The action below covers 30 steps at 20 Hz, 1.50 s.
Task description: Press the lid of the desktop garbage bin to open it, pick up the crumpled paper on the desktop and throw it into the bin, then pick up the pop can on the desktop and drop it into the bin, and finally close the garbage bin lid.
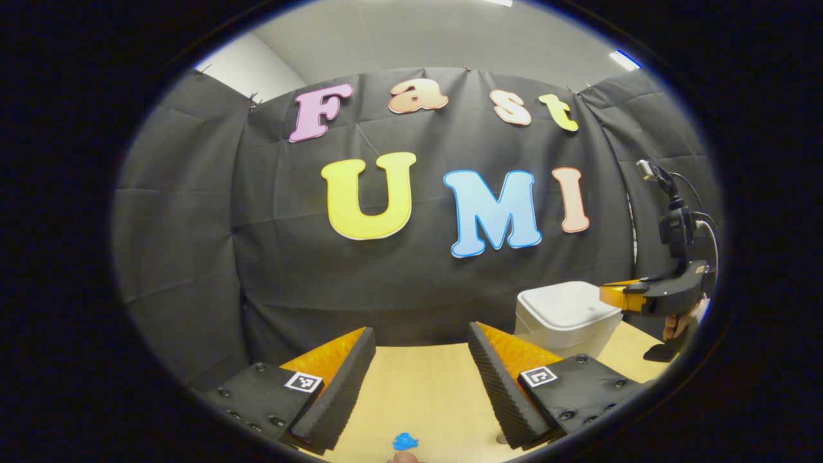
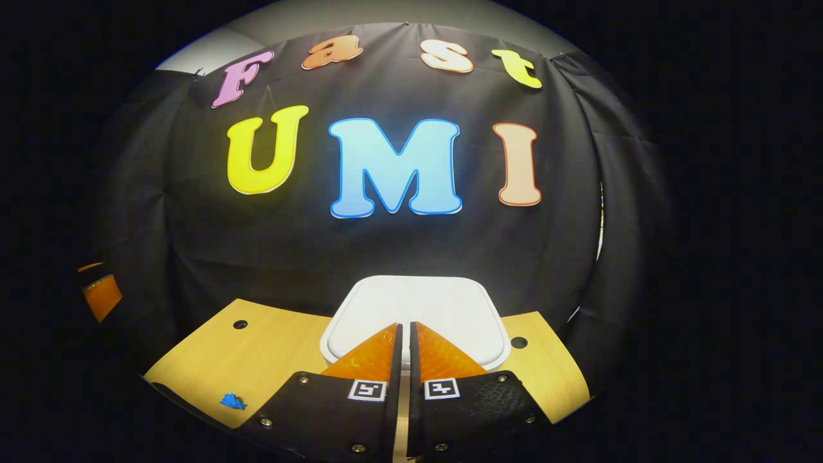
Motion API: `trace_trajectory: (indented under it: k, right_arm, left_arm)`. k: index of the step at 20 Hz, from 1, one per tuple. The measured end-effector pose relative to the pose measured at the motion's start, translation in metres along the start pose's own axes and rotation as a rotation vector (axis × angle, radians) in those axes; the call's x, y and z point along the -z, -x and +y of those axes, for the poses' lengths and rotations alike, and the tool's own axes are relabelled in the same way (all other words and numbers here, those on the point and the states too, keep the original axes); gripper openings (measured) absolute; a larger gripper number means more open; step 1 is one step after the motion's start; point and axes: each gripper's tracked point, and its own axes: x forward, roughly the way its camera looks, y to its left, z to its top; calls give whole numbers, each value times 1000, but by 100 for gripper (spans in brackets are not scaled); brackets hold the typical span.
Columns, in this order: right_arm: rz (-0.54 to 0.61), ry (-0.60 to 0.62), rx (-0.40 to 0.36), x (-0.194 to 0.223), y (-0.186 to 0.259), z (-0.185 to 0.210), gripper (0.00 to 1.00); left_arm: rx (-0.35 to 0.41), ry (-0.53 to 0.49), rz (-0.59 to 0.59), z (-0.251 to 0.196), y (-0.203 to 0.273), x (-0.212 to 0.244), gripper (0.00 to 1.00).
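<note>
Bin: a white plastic desktop garbage bin (image 2: pixel 416 315) with rounded corners is seen standing upright on a light wooden table (image 2: pixel 257 360), at the table's far edge against the black cloth wall (image 2: pixel 398 251).
Bin lid: the flat white lid (image 1: pixel 566 303) is seen lying shut on the bin, facing straight up; from the right gripper view its longer side is seen running left to right.
Right gripper: the right gripper (image 2: pixel 404 331) is held over the near edge of the lid, with its fingers brought together so that only a thin slit is left between them; nothing is held between them. Whether the tips touch the lid cannot be told.
Right gripper from the side: in the left gripper view the right gripper (image 1: pixel 607 294) is seen at the bin's right, pointing left over the lid, with a hand (image 1: pixel 681 321) behind it.
Left gripper: the left gripper (image 1: pixel 421 337) is held above the table well to the left of the bin, its fingers spread wide with nothing between them.
Blue scrap: a small blue crumpled piece (image 1: pixel 405 441) is seen on the table just below the left gripper's fingers, well apart from the bin.
</note>
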Motion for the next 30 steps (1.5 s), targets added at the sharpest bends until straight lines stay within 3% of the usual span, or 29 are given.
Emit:
trace_trajectory:
  k: [6, 7, 8, 15, 16, 18, 21, 22, 24, 27, 30]
  right_arm:
    - [81, -38, 19, 25, -18, -17, 7]
    - [82, -55, 7, 29, -20, -17, 7]
    - [77, -66, 8, 27, -21, -18, 8]
    - [73, -103, -37, 33, -19, -16, 7]
    - [77, -107, -45, 33, -20, -16, 7]
    - [83, -113, -49, 33, -20, -16, 7]
    - [91, -98, -42, 30, -19, -16, 7]
    - [94, -90, -42, 28, -17, -16, 7]
    - [89, -82, -36, 22, -15, -18, 7]
    - [76, -82, -43, 20, -10, -14, 7]
    - [52, -91, -44, 12, -6, -15, 7]
  left_arm:
    - [-38, 12, 82, 25, 6, 40, 95]
    - [-44, 10, 98, 26, 5, 45, 84]
    - [-55, 2, 116, 33, 5, 53, 100]
    - [-70, 10, 221, 43, 8, 110, 100]
    - [-73, 15, 227, 43, 8, 115, 96]
    - [-78, 20, 232, 44, 8, 120, 100]
    - [-86, 22, 236, 45, 7, 122, 96]
    - [-88, 24, 237, 46, 8, 123, 100]
    - [-94, 28, 238, 49, 10, 124, 96]
    - [-107, 42, 246, 53, 13, 130, 100]
    - [-115, 44, 255, 56, 13, 134, 96]
